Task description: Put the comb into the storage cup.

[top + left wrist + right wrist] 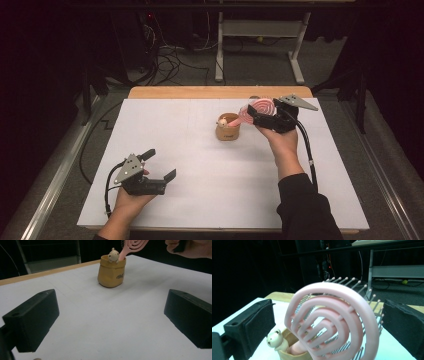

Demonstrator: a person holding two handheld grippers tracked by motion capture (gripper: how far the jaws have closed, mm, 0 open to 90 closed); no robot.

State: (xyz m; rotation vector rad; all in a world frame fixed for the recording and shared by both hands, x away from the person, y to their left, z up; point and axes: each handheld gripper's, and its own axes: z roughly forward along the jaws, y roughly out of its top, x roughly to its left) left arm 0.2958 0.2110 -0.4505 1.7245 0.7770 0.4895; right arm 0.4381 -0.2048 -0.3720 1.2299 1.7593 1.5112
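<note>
**Pink hairbrush entering the cup, right tongs at its head**

Nearest us, by the bench's (pixel 165 125) near-left corner, we see the left tongs (pixel 159 164) with jaws wide apart and nothing between them, resting idle well clear of the work. Farther off, right of centre and toward the far edge, stands the tan cup (pixel 228 131), a small bear figure (pixel 113 255) perched on its rim. The pink hairbrush (pixel 260 107) leans with its handle inside the cup and its round head up and to the right, probably so that the cup can store it upright. The right tongs (pixel 260 116) flank that head; we cannot tell whether they clamp it.
</note>
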